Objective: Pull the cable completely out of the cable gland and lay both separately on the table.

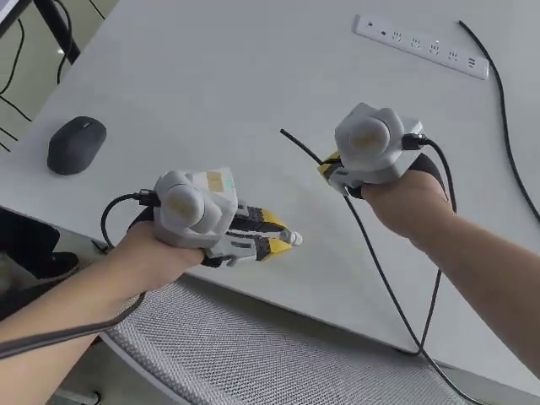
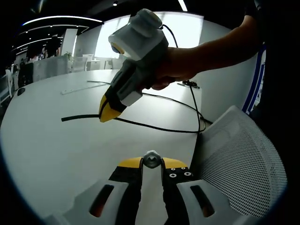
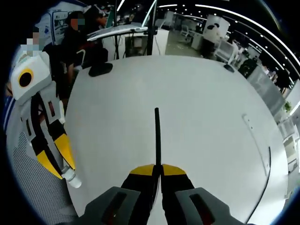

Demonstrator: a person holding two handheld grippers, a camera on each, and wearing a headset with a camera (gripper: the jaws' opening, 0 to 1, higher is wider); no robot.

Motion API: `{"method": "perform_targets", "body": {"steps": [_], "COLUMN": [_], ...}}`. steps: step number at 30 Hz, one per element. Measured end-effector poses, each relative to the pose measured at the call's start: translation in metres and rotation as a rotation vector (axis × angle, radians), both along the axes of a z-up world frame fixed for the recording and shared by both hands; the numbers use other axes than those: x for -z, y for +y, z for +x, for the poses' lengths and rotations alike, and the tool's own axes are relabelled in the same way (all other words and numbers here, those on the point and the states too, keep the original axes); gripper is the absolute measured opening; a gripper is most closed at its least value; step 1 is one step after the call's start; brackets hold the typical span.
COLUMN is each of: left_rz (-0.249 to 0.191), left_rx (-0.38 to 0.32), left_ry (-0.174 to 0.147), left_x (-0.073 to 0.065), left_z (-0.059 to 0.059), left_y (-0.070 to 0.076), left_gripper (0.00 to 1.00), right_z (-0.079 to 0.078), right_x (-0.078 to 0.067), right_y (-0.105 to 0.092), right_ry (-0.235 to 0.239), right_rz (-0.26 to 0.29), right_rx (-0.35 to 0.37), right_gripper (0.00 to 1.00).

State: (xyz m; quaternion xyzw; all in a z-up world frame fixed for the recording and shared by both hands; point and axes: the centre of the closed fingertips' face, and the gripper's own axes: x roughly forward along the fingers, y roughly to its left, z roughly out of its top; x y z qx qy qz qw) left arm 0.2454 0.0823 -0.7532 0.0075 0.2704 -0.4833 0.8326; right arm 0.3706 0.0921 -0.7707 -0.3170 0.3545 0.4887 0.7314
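Note:
My left gripper point(image 1: 285, 240) hangs over the table's near edge, shut on a small pale grey cable gland point(image 1: 295, 240) at its yellow tips. In the left gripper view the gland point(image 2: 151, 158) sits pinched between the jaws point(image 2: 151, 165). My right gripper point(image 1: 332, 174) is over the table, shut on a thin black cable point(image 1: 297, 144). The cable's free end point(image 3: 157, 133) pokes out ahead of the right gripper point(image 3: 158, 169); the rest trails off the table's front edge. Cable and gland are apart, with a gap of bare table between them.
A dark mouse point(image 1: 76, 144) lies at the table's left side. A white power strip point(image 1: 419, 45) and another black cord point(image 1: 509, 135) lie at the far right. A grey mesh chair seat point(image 1: 253, 354) is below the white table's point(image 1: 211, 76) near edge.

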Motion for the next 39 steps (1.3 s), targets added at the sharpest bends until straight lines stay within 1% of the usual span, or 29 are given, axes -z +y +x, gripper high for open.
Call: {"method": "perform_targets", "body": {"steps": [3,5,9,11,12,14,16,18,20,21,23,24,25,26,28,29,30,33,34,35,39], "left_rz": [0.0,0.0,0.018,0.022,0.024,0.028,0.037,0.03,0.032,0.027,0.027,0.049,0.055,0.05,0.045,0.054,0.065,0.075,0.079,0.083,0.093], "left_rx": [-0.004,-0.007,-0.002,-0.01,-0.012,-0.02,-0.025,-0.042,-0.056,-0.063,-0.073,-0.077,-0.075,-0.074,-0.077,-0.078,-0.078,-0.087,-0.09,-0.091,-0.093], "left_ry": [-0.003,0.001,0.017,0.035,0.035,0.051,0.048,0.058,0.049,0.054,0.055,0.06,0.063,0.065,0.06,0.065,0.061,0.069,0.067,0.067,0.073], "left_x": [0.001,0.002,0.014,0.023,0.025,0.031,0.033,0.036,0.036,0.035,0.036,0.041,0.042,0.04,0.038,0.04,0.041,0.043,0.044,0.044,0.047], "left_z": [0.003,0.005,0.005,0.006,0.006,0.006,0.007,0.009,0.011,0.011,0.012,0.012,0.011,0.011,0.011,0.01,0.01,0.01,0.01,0.01,0.01], "left_y": [0.003,0.006,0.015,0.021,0.023,0.028,0.031,0.033,0.034,0.034,0.034,0.036,0.036,0.035,0.034,0.035,0.036,0.037,0.038,0.039,0.039], "left_gripper": [0.16,0.16,0.16,0.16,0.16,0.16,0.16,0.16,0.16,0.16,0.16,0.16,0.16,0.16,0.16,0.16,0.16,0.16,0.16,0.16,0.16], "right_z": [0.002,0.005,0.009,0.009,0.008,0.007,0.003,0.0,-0.004,-0.006,-0.008,-0.009,-0.009,-0.01,-0.01,-0.011,-0.011,-0.012,-0.011,-0.011,-0.01], "right_x": [0.002,0.004,0.008,0.012,0.013,0.017,0.022,0.026,0.03,0.032,0.036,0.037,0.039,0.041,0.044,0.046,0.047,0.05,0.048,0.048,0.047], "right_y": [0.01,0.018,0.032,0.041,0.045,0.054,0.06,0.065,0.072,0.075,0.079,0.081,0.083,0.084,0.086,0.086,0.086,0.086,0.087,0.086,0.088], "right_ry": [0.001,0.001,0.006,0.018,0.024,0.026,0.036,0.033,0.032,0.031,0.032,0.031,0.028,0.028,0.04,0.045,0.046,0.052,0.048,0.052,0.057], "right_rz": [0.007,0.012,0.024,0.033,0.036,0.031,0.026,0.017,0.009,0.008,-0.003,-0.008,-0.012,-0.015,-0.014,-0.014,-0.017,-0.02,-0.009,-0.015,-0.005], "right_rx": [-0.016,-0.026,-0.044,-0.054,-0.058,-0.086,-0.11,-0.145,-0.193,-0.208,-0.229,-0.241,-0.253,-0.259,-0.261,-0.262,-0.261,-0.263,-0.266,-0.26,-0.254], "right_gripper": [0.0,0.0,0.0,0.0,0.0,0.0,0.0,0.0,0.0,0.0,0.0,0.0,0.0,0.0,0.0,0.0,0.0,0.0,0.0,0.0,0.0]}}
